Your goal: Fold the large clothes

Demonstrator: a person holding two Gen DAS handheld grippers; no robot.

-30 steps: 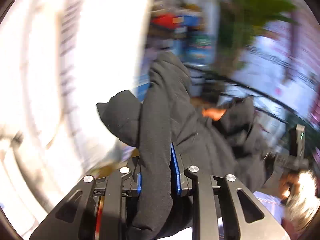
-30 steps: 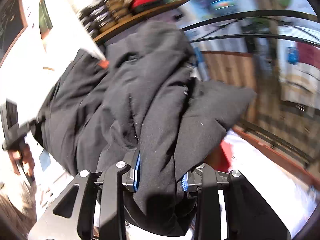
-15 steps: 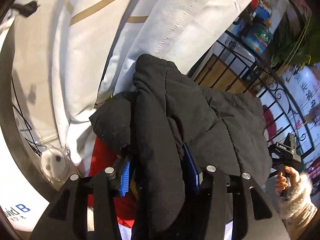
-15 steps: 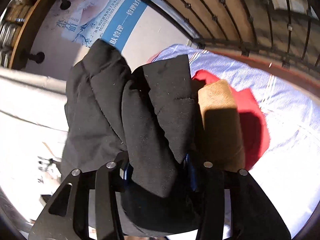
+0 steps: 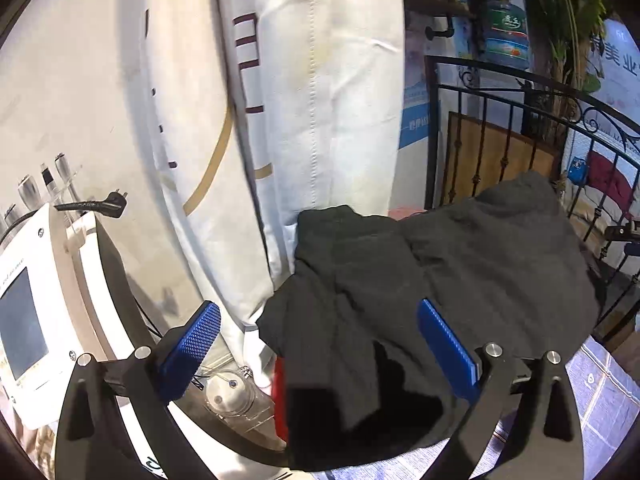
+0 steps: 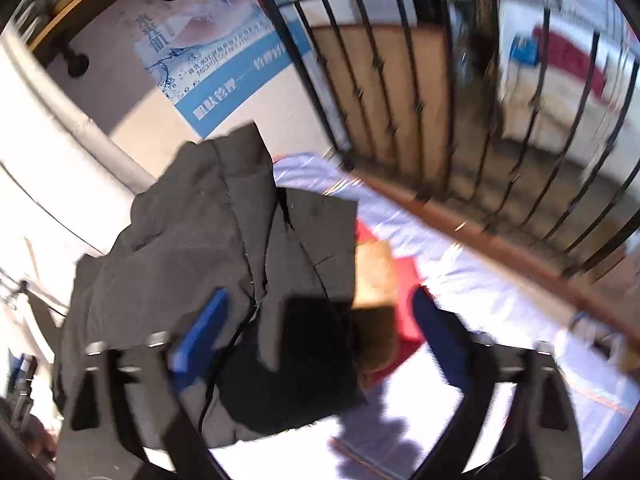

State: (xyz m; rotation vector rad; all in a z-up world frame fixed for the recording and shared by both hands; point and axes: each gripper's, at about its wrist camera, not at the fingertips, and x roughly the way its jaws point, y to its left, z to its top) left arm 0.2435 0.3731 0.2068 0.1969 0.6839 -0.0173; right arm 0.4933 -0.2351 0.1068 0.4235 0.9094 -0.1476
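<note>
A black padded jacket (image 5: 440, 272) lies folded in a heap on a pile of clothes. My left gripper (image 5: 320, 344) is open, its blue pads wide apart on either side of the jacket's near edge, not holding it. In the right wrist view the same jacket (image 6: 224, 248) rests on a tan garment (image 6: 374, 276) and a red garment (image 6: 404, 280). My right gripper (image 6: 320, 328) is open too, its blue pads spread either side of the jacket's near part. That view is motion-blurred.
A light blue checked sheet (image 6: 460, 276) covers the surface. A black iron railing (image 6: 460, 100) stands behind it. A white hanging banner (image 5: 312, 120) and a white machine with a screen (image 5: 36, 308) stand at the left. A red garment (image 5: 280, 400) shows under the jacket.
Both grippers were shut on the black jacket and carried it down onto the pile. Now both have opened and the jacket lies released.
</note>
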